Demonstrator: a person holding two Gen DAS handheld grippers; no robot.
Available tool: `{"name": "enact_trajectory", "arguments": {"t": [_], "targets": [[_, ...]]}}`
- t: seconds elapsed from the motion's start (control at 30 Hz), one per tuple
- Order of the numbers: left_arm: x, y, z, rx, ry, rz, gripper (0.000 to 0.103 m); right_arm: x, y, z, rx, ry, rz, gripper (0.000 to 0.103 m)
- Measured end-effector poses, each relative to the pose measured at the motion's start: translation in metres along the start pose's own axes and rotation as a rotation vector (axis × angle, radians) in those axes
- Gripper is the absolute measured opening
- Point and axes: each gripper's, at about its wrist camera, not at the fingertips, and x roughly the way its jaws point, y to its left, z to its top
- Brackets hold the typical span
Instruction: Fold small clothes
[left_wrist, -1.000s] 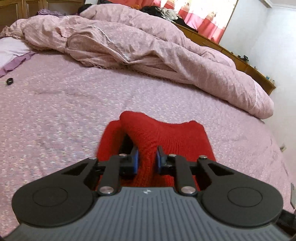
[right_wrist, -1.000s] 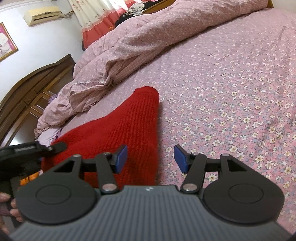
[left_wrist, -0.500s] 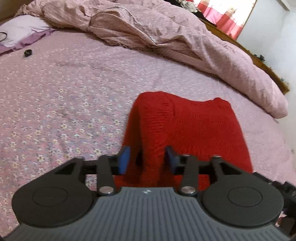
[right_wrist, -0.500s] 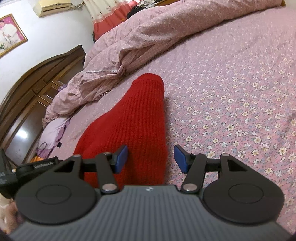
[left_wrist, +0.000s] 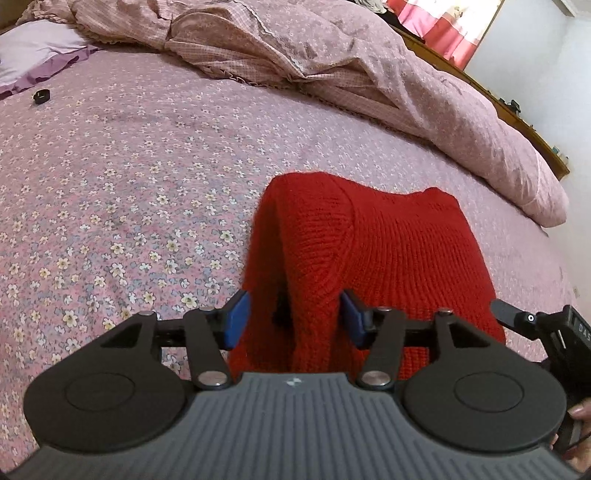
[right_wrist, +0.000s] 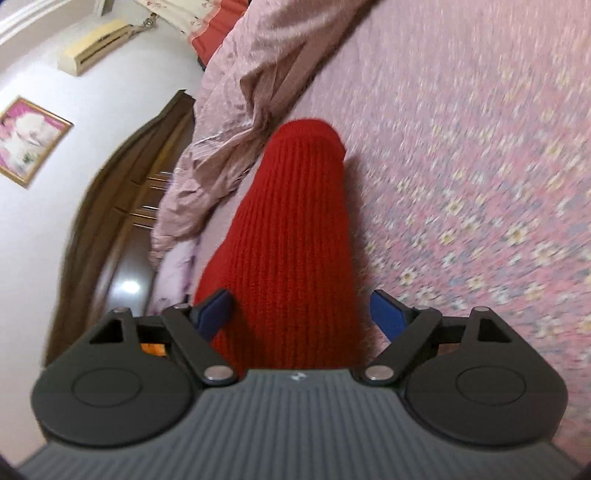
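Observation:
A red knitted garment (left_wrist: 388, 251) lies folded on the flowered bed sheet (left_wrist: 110, 184). My left gripper (left_wrist: 293, 314) hangs low over its near edge, jaws opening. A raised fold of the knit stands between the blue pads; the left pad is clear of it. In the right wrist view the garment (right_wrist: 295, 221) runs away from me as a long red roll. My right gripper (right_wrist: 301, 314) straddles its near end, jaws opening wide, both pads off the knit. One black finger (left_wrist: 509, 314) of the right gripper shows at the left wrist view's right edge.
A rumpled pink duvet (left_wrist: 332, 55) is piled along the far side of the bed. A purple pillow (left_wrist: 33, 51) and a small black object (left_wrist: 41, 96) lie at far left. A dark wooden headboard (right_wrist: 122, 192) stands beyond. A person's hand (left_wrist: 580, 439) shows at lower right.
The left jaws went from shut on the red fold to apart, and that gripper sank toward the bed. The right jaws spread wider, and the right gripper rolled and shifted.

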Motion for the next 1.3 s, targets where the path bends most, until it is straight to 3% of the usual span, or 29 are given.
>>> {"name": "enact_trajectory", "arguments": {"t": [0.1,0.3,0.4,0.53,0.8,1.13,1.3], "targets": [[0.001,0.002,0.001,-0.004,0.003,-0.006,0.062,0.015,-0.002,-0.002,0.013,0.040,0.048,0.088],[0.004,0.009,0.000,-0.053,0.007,-0.036,0.062,0.037,0.020,-0.005,-0.089,0.095,0.006,0.092],[0.002,0.010,-0.001,-0.060,0.005,-0.050,0.061,0.035,0.027,-0.006,-0.102,0.079,0.009,0.076],[-0.003,0.004,-0.003,-0.066,0.005,-0.071,0.060,0.016,0.038,-0.005,-0.090,0.041,0.070,0.063],[-0.015,-0.027,-0.016,-0.058,0.026,-0.163,0.060,-0.036,0.065,0.001,-0.142,-0.038,0.113,0.060],[-0.007,-0.106,-0.045,0.074,0.092,-0.255,0.059,-0.115,0.042,-0.001,-0.149,-0.145,-0.007,0.060],[-0.004,-0.135,-0.059,0.153,0.099,-0.236,0.059,-0.144,0.013,-0.014,-0.096,-0.199,-0.059,0.060]]}}
